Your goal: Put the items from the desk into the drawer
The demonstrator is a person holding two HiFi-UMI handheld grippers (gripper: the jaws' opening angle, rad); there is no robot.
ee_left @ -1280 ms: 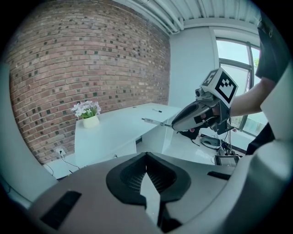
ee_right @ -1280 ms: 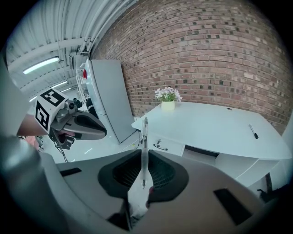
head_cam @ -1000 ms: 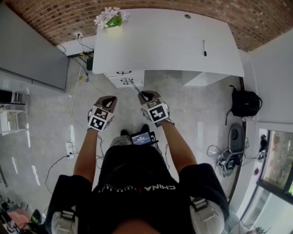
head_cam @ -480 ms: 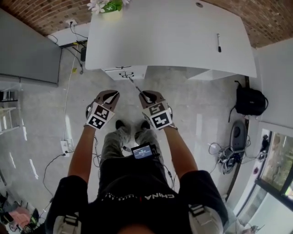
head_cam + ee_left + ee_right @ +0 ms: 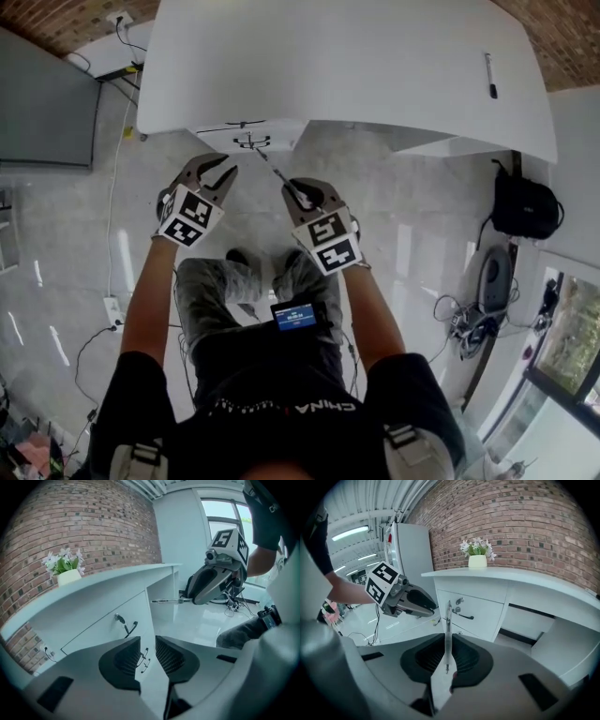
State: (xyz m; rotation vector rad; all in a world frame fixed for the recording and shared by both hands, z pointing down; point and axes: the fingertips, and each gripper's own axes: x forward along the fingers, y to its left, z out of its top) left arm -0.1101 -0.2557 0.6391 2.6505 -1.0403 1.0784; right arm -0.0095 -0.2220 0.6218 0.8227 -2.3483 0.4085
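The white desk (image 5: 356, 56) fills the top of the head view, and a black pen (image 5: 489, 77) lies on its right part. Under its left end is a white drawer unit (image 5: 248, 139); its top drawer (image 5: 108, 630) is closed, with a key and a dark handle. My right gripper (image 5: 298, 194) is shut on a thin silver pen (image 5: 448, 625) that points at the drawers. My left gripper (image 5: 219, 171) is open and empty, to the left of the right one, just short of the drawer fronts. In the left gripper view its jaws stand a little apart.
A white pot of flowers (image 5: 478, 560) stands on the desk's left end by the brick wall. A black backpack (image 5: 525, 206) and tangled cables (image 5: 464, 321) lie on the floor at right. A grey panel (image 5: 47, 112) stands at left, with a power strip (image 5: 112, 307) below it.
The person has stepped closer to the desk. Both grippers have moved forward toward the drawer unit, the pen still in the right one. The flower pot has left the head view.
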